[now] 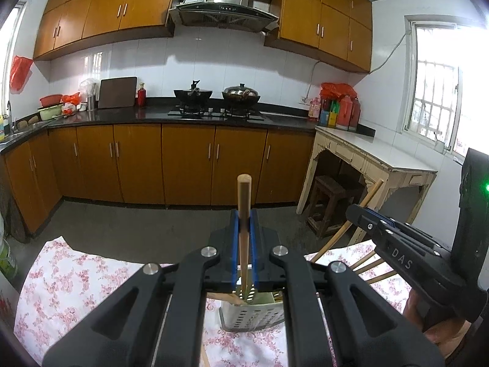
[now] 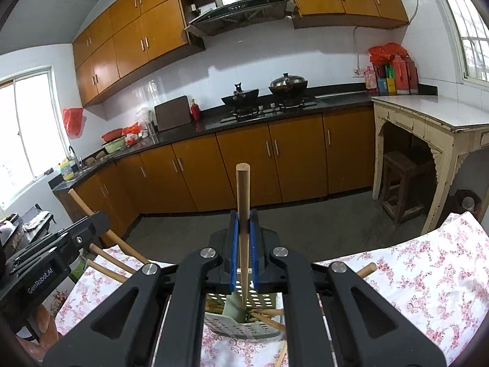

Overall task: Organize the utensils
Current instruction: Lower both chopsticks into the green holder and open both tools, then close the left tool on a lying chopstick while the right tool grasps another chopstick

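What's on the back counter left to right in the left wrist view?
Red basin → cutting board → red bottle → black wok → lidded wok → red flasks.

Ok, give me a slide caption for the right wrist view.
Right gripper lowers a wooden chopstick into the perforated utensil holder on a floral tablecloth.

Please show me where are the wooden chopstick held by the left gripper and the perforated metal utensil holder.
Wooden chopstick (image 1: pixel 244 214), left wrist view, on its shaft above the pads.
Perforated metal utensil holder (image 1: pixel 253 318), left wrist view, on its front wall.
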Motion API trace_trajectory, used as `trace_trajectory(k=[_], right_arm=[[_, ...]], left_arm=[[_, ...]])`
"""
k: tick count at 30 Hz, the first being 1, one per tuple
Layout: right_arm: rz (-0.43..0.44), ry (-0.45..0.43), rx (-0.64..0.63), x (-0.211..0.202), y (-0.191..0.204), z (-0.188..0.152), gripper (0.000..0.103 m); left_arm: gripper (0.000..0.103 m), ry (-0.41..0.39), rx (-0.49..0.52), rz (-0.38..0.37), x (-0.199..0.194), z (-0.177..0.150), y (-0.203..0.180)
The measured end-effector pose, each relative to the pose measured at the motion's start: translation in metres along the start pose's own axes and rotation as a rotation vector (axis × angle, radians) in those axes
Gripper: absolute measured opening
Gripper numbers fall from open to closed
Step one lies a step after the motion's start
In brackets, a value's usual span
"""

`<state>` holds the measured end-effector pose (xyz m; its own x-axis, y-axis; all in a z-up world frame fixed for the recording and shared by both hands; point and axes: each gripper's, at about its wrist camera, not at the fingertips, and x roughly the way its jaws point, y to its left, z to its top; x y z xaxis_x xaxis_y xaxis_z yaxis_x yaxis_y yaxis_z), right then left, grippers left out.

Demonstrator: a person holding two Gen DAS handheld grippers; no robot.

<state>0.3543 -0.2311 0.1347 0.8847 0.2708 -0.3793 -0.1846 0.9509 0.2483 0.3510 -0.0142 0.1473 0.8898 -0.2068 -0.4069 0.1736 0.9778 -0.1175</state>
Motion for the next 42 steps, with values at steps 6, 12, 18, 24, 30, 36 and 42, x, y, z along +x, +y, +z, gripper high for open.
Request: trace_trajectory(k=[6,12,18,24,30,36,42], right_arm=[[-0.027,-0.014,0.006,-0.01,-0.004,0.003,0.031],[-0.038,-0.033,-0.005,-0.021,-0.003,0.007,0.031],[-0.045,-0.059,-0.013,-0.04,0.001,0.004,0.031],[-0.063,-0.085,-0.011,-0.076,-0.007,-0.011,0.031],[-0.147,-0.047,0.002,-0.107,-0.038,-0.06,0.031],[-0.202,0.121,0.046,-0.079,-0.063,-0.12,0.031],[-0.127,0.341,0.067,-0.007,-0.034,-0.177,0.031]], left_arm=[[0.018,-0.013,-0.009,0.014,-0.008,0.002,0.005],[0.02,-0.026,-0.008,0.023,-0.022,0.004,0.005],[0.02,-0.045,-0.009,0.032,-0.044,0.002,0.004],[0.026,-0.061,-0.009,0.047,-0.078,-0.014,0.009],[0.036,-0.033,-0.004,0.089,-0.111,-0.064,0.028],[0.045,0.112,-0.038,0.146,-0.091,-0.133,0.057],[0.052,0.236,-0.087,0.189,-0.054,-0.179,0.084]])
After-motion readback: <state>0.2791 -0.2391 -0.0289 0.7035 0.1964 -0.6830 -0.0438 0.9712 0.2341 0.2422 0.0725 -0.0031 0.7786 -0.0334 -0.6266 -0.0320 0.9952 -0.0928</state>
